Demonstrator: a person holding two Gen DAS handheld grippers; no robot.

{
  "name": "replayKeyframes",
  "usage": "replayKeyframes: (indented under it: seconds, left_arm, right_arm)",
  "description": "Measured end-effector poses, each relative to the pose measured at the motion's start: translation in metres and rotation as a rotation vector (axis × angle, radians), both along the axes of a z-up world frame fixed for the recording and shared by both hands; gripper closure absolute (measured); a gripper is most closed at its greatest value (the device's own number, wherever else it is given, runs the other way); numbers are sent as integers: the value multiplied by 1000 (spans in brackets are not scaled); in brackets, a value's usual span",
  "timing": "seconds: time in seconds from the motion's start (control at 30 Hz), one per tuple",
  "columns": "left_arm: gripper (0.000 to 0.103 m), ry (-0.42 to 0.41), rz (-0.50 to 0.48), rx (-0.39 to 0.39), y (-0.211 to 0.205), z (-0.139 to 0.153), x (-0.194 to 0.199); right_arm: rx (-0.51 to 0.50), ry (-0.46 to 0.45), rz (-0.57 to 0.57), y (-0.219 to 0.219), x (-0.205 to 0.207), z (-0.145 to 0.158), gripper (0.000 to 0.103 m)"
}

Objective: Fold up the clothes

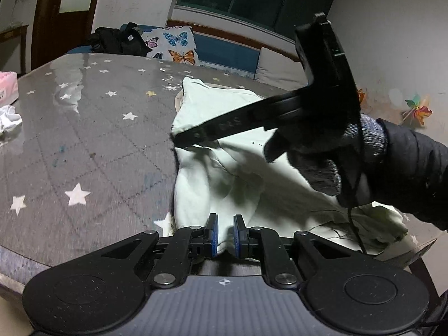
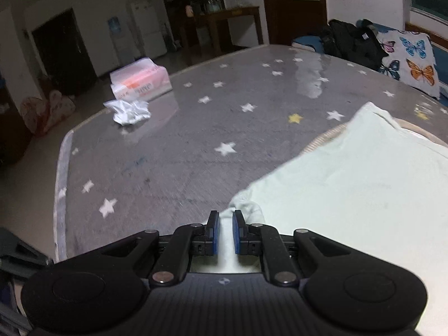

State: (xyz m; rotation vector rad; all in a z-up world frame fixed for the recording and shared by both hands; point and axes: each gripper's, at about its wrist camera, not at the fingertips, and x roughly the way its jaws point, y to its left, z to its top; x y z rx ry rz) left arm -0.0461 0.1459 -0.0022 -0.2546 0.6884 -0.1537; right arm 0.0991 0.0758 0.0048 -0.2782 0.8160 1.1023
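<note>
A pale green garment (image 1: 212, 173) lies crumpled on the right part of the grey star-patterned table (image 1: 84, 140). My left gripper (image 1: 226, 233) is shut on its near edge, with cloth pinched between the blue pads. My right gripper (image 1: 179, 140), held by a gloved hand (image 1: 316, 162), reaches in from the right and grips the garment's left edge. In the right wrist view the right gripper (image 2: 224, 231) is shut on a bunched fold of the garment (image 2: 350, 182), which spreads to the right over the table (image 2: 168, 154). A beige ribbed edge (image 2: 322, 140) shows under the cloth.
A pink-and-white tissue pack (image 2: 140, 79) and crumpled white tissue (image 2: 127, 110) sit at the table's far left corner. Beyond the table stand a butterfly-print cushion (image 1: 173, 44) and a black bag (image 1: 117, 40). The table's near edge runs just below my left gripper.
</note>
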Motion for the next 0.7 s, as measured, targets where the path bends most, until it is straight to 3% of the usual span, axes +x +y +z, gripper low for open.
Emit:
replayKeyframes:
  seconds: [0.07,0.3,0.7]
  left_arm:
    - [90,7,-6,0,-2,0,0]
    - [90,-16,4,10,6,12,1]
    - [86,-103,57,39,12,30,43]
  right_arm:
    - [7,2,13,3,-1,0,85]
    - [-7,24,27,-22,5,20,85]
    - [-174,-144,233,-35,-66,15,83]
